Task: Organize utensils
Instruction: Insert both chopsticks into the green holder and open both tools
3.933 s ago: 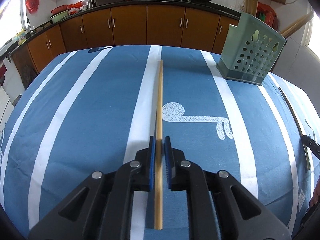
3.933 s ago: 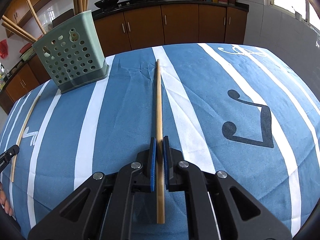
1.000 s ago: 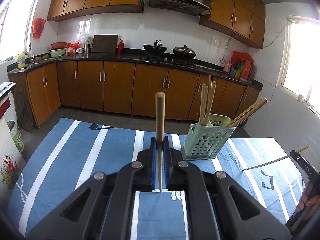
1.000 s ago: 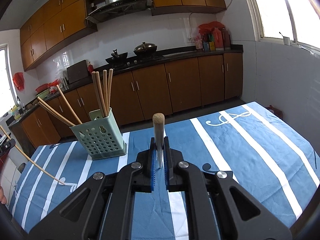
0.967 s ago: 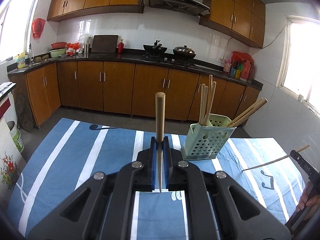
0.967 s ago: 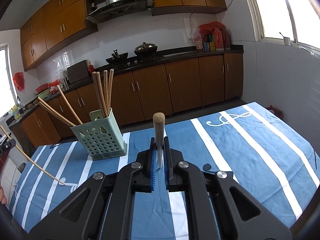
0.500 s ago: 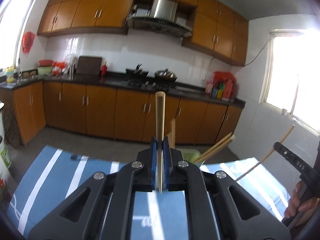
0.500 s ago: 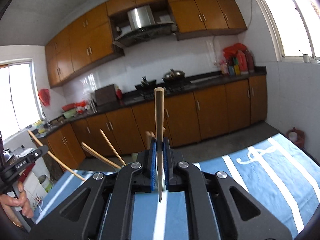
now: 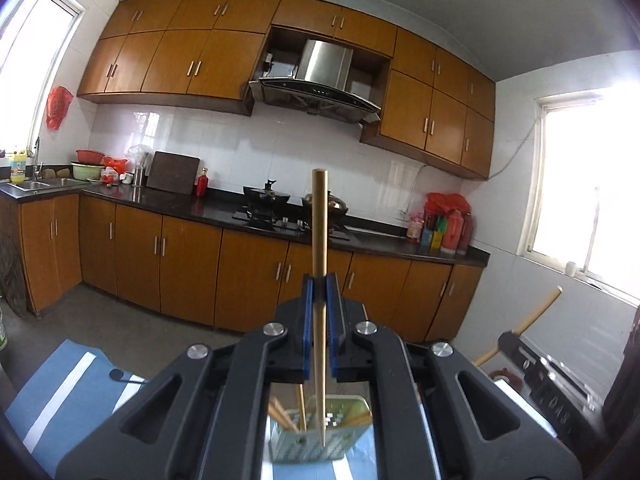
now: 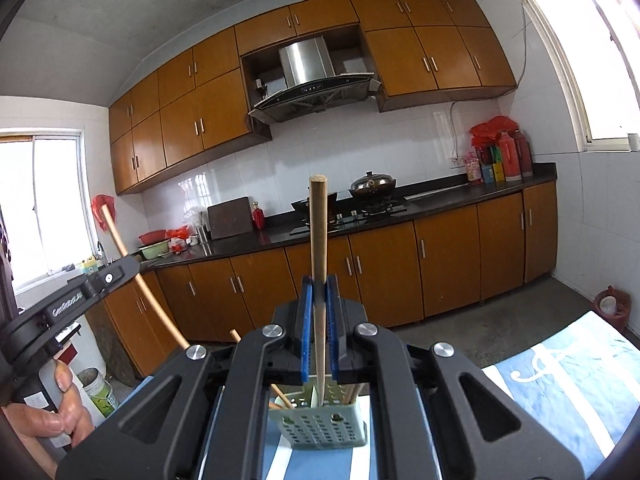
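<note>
Two chopsticks up, one per gripper: left view, left gripper pinching chopstick upright, tip over green holder. Right view, right gripper clamped on its chopstick, tip just above holder. Insertion step; next, lowering both tips into holder, then releasing.

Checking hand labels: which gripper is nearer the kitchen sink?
Left. The left gripper sits on the sink's side; the right gripper is beside it, farther off toward the opposite window.
</note>
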